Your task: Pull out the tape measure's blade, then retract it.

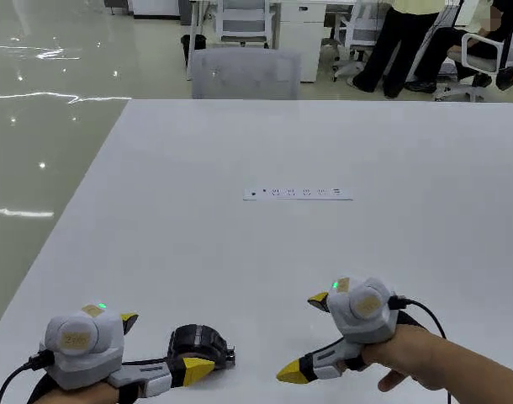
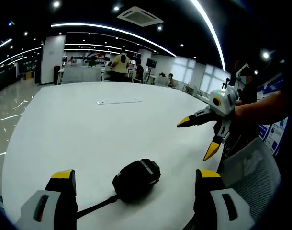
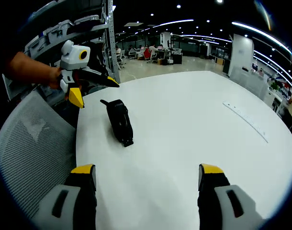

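The black tape measure (image 1: pixel 199 343) is seen lying on the white worktop (image 1: pixel 240 151) just ahead of the left claw (image 1: pixel 162 345), which is spread wide. Its trailing cord (image 2: pixel 93 208) is made plain in the left gripper view. The right claw (image 1: pixel 304 337) is held wide too, apart from it.

In the head view the bottom edge cuts off the lower body of the left gripper (image 1: pixel 163 343), and its nearer jaw tip covers part of the tape measure (image 1: pixel 199 339). The white strip (image 1: pixel 298 194) well ahead of that gripper carries marks too small for me to read (icons or print, I can't say).
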`<action>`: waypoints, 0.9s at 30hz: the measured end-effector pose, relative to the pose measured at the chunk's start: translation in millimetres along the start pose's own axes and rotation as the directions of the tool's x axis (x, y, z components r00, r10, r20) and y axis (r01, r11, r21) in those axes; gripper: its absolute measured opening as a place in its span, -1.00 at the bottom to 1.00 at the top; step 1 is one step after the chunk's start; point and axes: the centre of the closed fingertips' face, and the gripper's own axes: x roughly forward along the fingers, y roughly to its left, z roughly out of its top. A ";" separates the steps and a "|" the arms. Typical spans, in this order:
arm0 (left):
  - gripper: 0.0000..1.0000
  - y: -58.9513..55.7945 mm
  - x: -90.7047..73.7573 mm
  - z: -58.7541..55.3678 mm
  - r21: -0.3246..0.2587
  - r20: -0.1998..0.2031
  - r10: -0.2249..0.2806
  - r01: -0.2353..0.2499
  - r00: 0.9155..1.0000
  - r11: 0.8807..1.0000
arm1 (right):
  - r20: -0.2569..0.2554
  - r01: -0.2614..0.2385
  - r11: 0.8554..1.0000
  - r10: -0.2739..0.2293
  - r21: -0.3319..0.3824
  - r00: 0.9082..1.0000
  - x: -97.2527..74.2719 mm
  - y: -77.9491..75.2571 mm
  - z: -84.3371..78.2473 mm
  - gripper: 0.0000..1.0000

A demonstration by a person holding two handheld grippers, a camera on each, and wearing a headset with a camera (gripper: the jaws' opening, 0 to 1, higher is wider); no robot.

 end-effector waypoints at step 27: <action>1.00 1.6 -36.0 -13.4 0.064 -0.001 0.012 -0.012 1.000 0.998 | 0.043 0.199 0.972 -0.206 0.127 0.978 -108.6 -30.0 -67.2 0.94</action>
